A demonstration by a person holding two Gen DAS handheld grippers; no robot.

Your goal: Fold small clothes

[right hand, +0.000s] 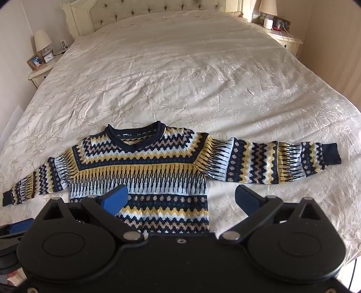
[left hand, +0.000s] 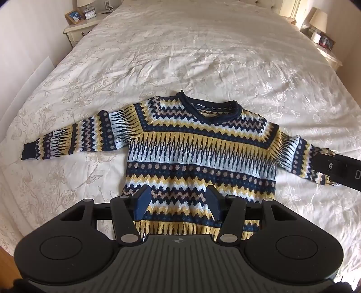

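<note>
A small knitted sweater (left hand: 198,155) with navy, yellow and pale blue zigzag bands lies flat, front up, on the cream bedspread (left hand: 180,56), both sleeves spread sideways. My left gripper (left hand: 178,202) hovers over the sweater's lower body, jaws partly apart, and nothing is pinched between the blue pads. In the right wrist view the sweater (right hand: 144,171) fills the middle. My right gripper (right hand: 181,198) stands wide open above its lower right side, one pad over the knit and the other over bare bedspread (right hand: 203,67). The hem is hidden behind both grippers.
A tufted headboard (right hand: 158,9) stands at the far end. A bedside table (left hand: 79,29) holds a lamp, clock and photo frame; another bedside table (right hand: 286,40) carries a lamp and small items. The right gripper's body (left hand: 338,171) covers one cuff.
</note>
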